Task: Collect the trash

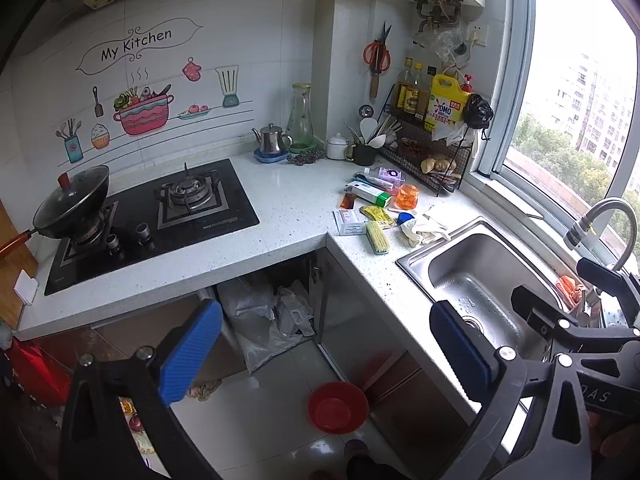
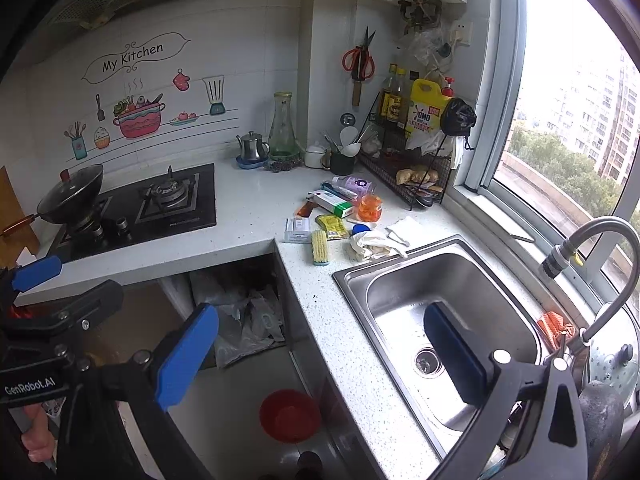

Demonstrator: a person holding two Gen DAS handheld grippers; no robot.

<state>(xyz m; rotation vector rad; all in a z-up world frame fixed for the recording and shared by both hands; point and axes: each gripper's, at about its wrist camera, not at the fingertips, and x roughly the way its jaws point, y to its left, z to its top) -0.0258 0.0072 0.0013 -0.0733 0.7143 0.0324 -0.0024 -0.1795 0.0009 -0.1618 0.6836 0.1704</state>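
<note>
A pile of litter lies on the white counter (image 1: 288, 208) between the hob and the sink: a green-white box (image 1: 370, 193), a yellow sachet (image 1: 377, 216), a small white box (image 1: 349, 223), an orange plastic cup (image 1: 407, 196), a crumpled white cloth (image 1: 420, 232) and a yellow brush (image 1: 377, 237). The same pile shows in the right wrist view, with the green-white box (image 2: 334, 204) and the cloth (image 2: 370, 246). My left gripper (image 1: 324, 352) is open and empty, held over the floor. My right gripper (image 2: 320, 354) is open and empty, near the sink's front edge.
A steel sink (image 1: 480, 280) with a curved tap (image 1: 600, 220) is at the right. A black gas hob (image 1: 160, 216) carries a lidded wok (image 1: 74, 204). A red basin (image 1: 338, 407) stands on the floor. Plastic bags (image 1: 272, 320) fill the open space under the counter. A wire rack (image 1: 432, 152) holds bottles.
</note>
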